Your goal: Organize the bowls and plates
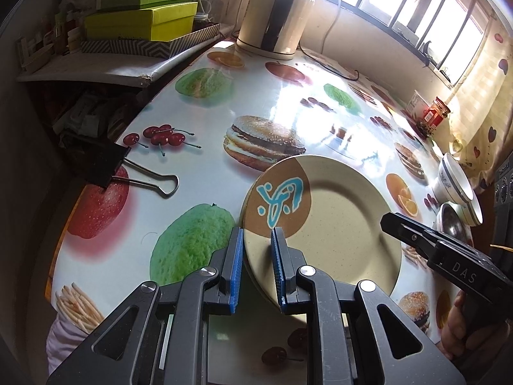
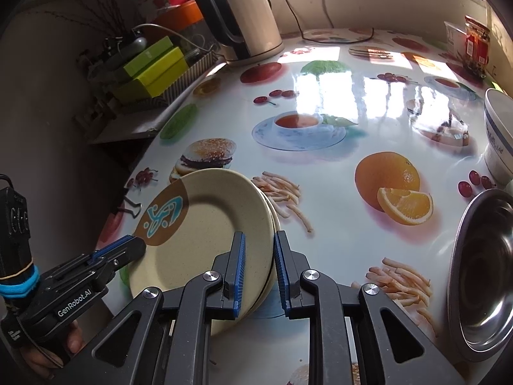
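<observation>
Plates (image 1: 327,221) tilted, rims gripped both sides

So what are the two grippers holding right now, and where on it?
Both hold the plate stack by its rim: left gripper on one side, right gripper on the opposite side.

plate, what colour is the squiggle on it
Turquoise, on a brown patch of the cream plate; clearest in the left wrist view.

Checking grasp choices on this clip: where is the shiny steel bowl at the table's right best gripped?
On the steel bowl's thin rim, nearest edge, coming from above. It sits upright and open, with smooth curved walls. The right gripper is busy pinching the beige plates.
</observation>
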